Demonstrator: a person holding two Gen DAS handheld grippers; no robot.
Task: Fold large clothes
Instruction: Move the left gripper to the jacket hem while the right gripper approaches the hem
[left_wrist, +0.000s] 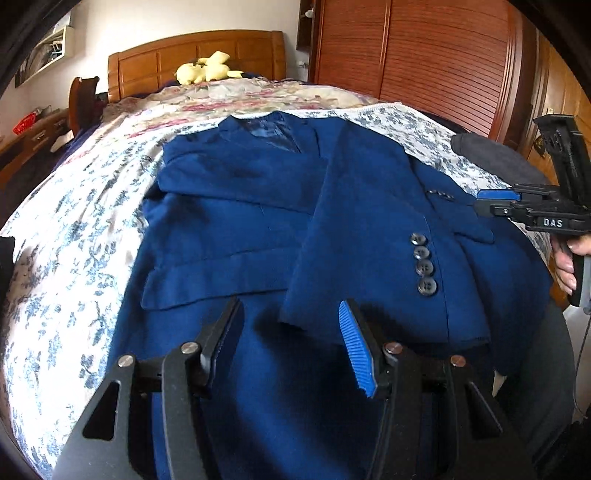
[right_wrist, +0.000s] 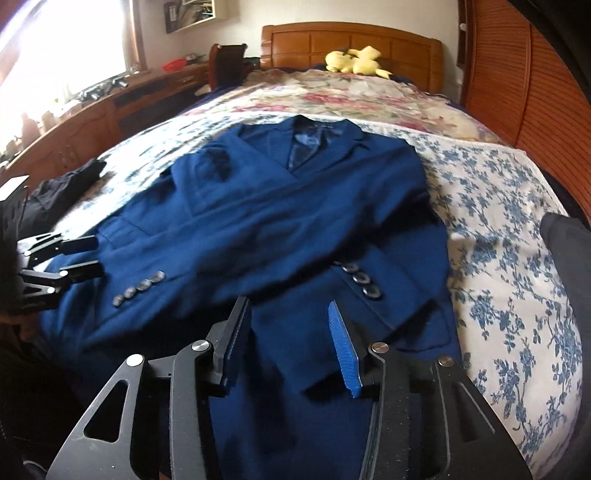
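Your blue suit jacket (left_wrist: 258, 206) lies front-up on the floral bedspread (left_wrist: 74, 236), spread flat across the near half of the bed. Its long axis runs from you toward the wooden headboard (left_wrist: 199, 55): the collar (right_wrist: 314, 136) points away, at the headboard, and the hem points back at you, passing beneath both grippers. Both sleeves are folded inward over the chest. In the right wrist view one sleeve (right_wrist: 207, 258) crosses diagonally from the far shoulder down to your left, ending in a cuff with a row of buttons (right_wrist: 138, 286). In the left wrist view the other sleeve (left_wrist: 369, 240) runs down toward you, its cuff buttons (left_wrist: 423, 264) stacked in a line.

Your left gripper (left_wrist: 291, 343) hovers above the hem with its fingers spread apart and nothing between them. Your right gripper (right_wrist: 291, 347) sits over the hem in the same manner, jaws parted and empty; the left view shows it side-on at the jacket's right edge (left_wrist: 495, 203).

A yellow plush toy (right_wrist: 356, 61) rests by the headboard, well apart from the jacket. A dark garment (right_wrist: 66, 184) lies near the jacket's left shoulder.
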